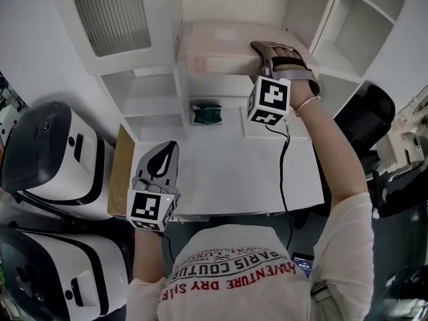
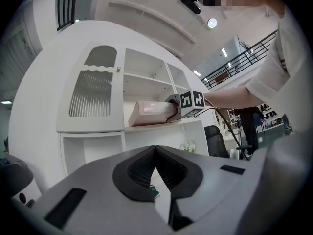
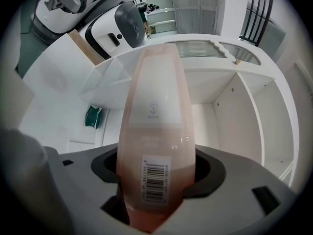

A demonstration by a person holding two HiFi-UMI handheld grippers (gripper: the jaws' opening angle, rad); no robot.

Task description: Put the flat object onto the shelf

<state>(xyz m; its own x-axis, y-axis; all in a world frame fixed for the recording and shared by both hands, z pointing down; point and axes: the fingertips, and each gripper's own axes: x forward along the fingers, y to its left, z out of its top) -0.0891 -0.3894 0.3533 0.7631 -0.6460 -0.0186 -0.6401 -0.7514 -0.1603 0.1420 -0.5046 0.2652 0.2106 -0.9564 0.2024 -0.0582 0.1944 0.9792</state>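
A flat pink box [image 1: 221, 45] lies on the white cabinet's shelf [image 1: 214, 82], its long side running back into the compartment. My right gripper [image 1: 269, 51] reaches to the box's right end, and in the right gripper view the barcoded end of the box [image 3: 155, 131] fills the space between the jaws of this gripper [image 3: 156, 182], which is shut on it. The left gripper view shows the box [image 2: 149, 112] resting on the shelf with the right gripper's marker cube beside it. My left gripper [image 1: 162, 154] hovers low over the table's front left, shut and holding nothing [image 2: 155, 150].
A green packet [image 1: 206, 114] sits on the white table [image 1: 234, 172] under the shelf. Open white compartments [image 1: 364, 25] stand to the right. White machines [image 1: 47, 152] and a cardboard sheet [image 1: 120, 169] are at the left, a black chair [image 1: 366, 116] at the right.
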